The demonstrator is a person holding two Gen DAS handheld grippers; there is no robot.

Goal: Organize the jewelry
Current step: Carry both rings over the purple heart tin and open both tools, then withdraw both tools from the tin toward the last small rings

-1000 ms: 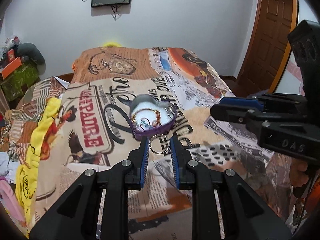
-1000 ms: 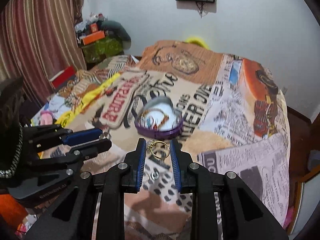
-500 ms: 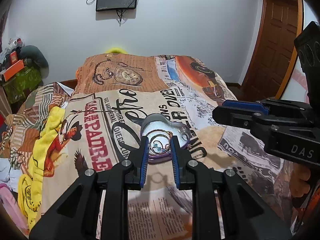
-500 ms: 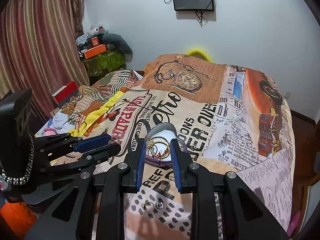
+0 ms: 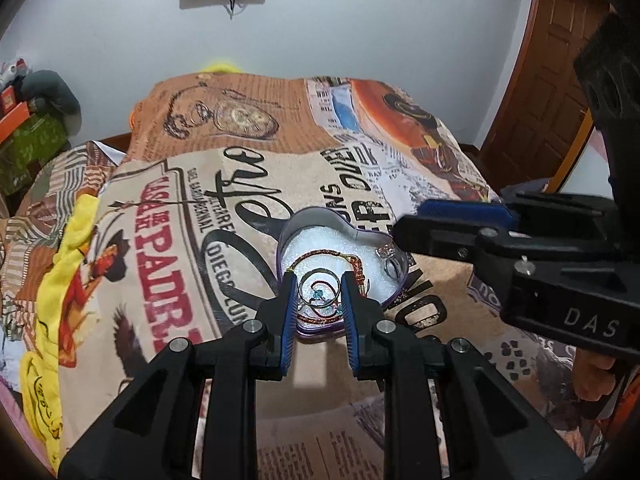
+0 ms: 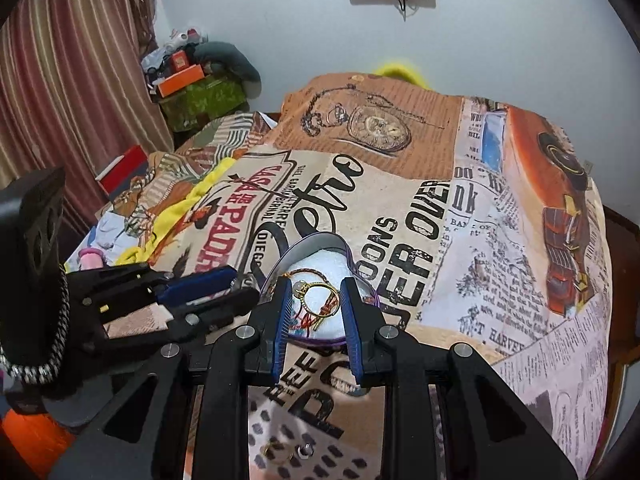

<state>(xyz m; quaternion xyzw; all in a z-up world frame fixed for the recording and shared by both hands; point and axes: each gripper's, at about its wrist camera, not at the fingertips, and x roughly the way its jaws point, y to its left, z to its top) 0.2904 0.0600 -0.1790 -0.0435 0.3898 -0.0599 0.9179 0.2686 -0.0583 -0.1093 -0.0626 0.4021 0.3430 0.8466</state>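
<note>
A purple heart-shaped box (image 5: 294,224) with white foam sits on the printed bedspread; it holds a red and gold bracelet (image 5: 320,254) and small rings (image 5: 390,266). My left gripper (image 5: 319,286) is shut on a silver ring (image 5: 316,290), held over the box's near edge. My right gripper (image 6: 318,300) is shut on a gold ring (image 6: 320,300), also held over the box (image 6: 316,242). The right gripper (image 5: 464,210) shows at the right of the left wrist view, the left gripper (image 6: 200,284) at the left of the right wrist view.
The bedspread (image 6: 440,220) covers the bed. A small gold ring (image 6: 276,450) and a silver stud (image 6: 305,451) lie on it near me. Yellow cloth (image 5: 72,264) lies at the left. Clutter and a curtain (image 6: 60,80) stand left, a wooden door (image 5: 552,72) right.
Both grippers have moved forward from the near bedspread to over the heart box, each still carrying its ring.
</note>
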